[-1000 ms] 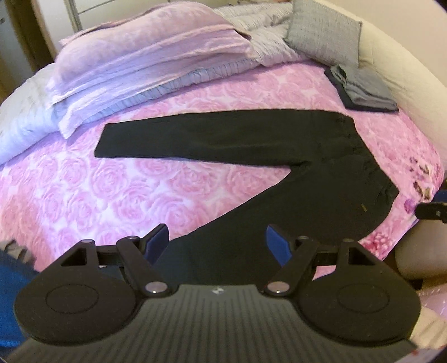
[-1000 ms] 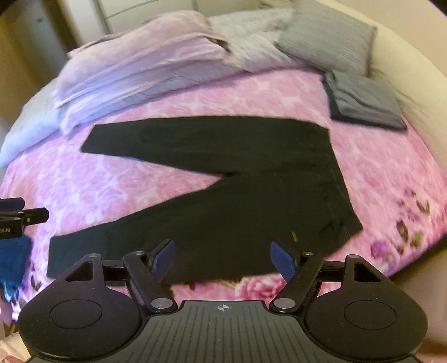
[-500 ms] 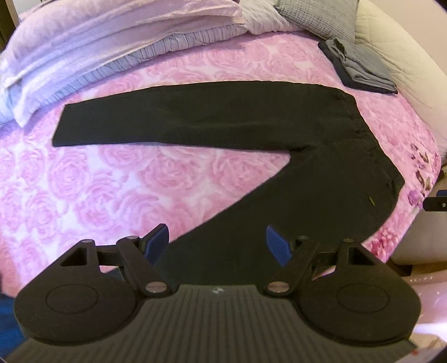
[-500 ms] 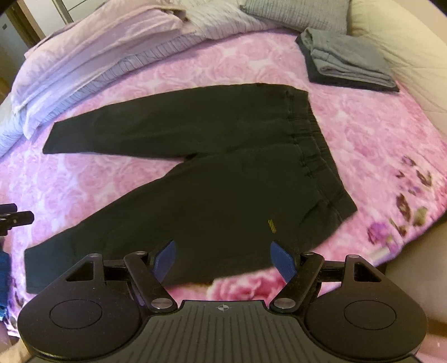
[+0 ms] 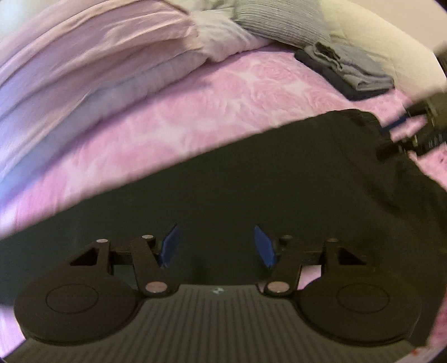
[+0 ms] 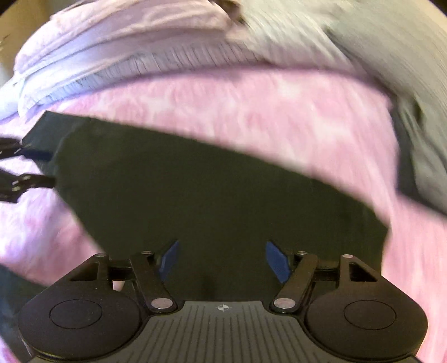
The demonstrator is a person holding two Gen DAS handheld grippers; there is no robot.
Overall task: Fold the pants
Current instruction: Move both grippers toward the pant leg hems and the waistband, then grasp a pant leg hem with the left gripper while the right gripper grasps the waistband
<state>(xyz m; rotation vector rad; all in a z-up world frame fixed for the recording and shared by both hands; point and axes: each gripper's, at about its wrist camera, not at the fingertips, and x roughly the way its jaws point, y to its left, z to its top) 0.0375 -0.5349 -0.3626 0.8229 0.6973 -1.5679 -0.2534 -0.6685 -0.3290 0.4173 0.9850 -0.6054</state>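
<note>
Lying spread on the pink rose-patterned bed cover (image 5: 229, 92), the black pants (image 5: 251, 190) fill the lower half of both wrist views, and both views are smeared by motion blur.

In the left wrist view, a heap of pale lilac bedding (image 5: 92, 55) sits at the upper left, a grey ribbed cushion (image 5: 282, 25) lies further right, and a folded stack of grey clothes (image 5: 352, 69) rests near the right edge of the bed, apart from the pants. The left gripper (image 5: 216, 245) hangs just over the dark cloth with its blue fingers (image 5: 170, 244) parted and closing; pants fabric lies below the gap, but the pads do not press on it. The other tool shows blurred at the far right, over the edge of the pants.

In the right wrist view, the left tool pokes in at the left edge beside a pant-leg hem. The right gripper (image 6: 223, 262) sits over the black fabric with its blue fingers (image 6: 276, 262) apart and closing, fabric under the gap but not pinched. The grey clothes appear as a blur at the far right.
</note>
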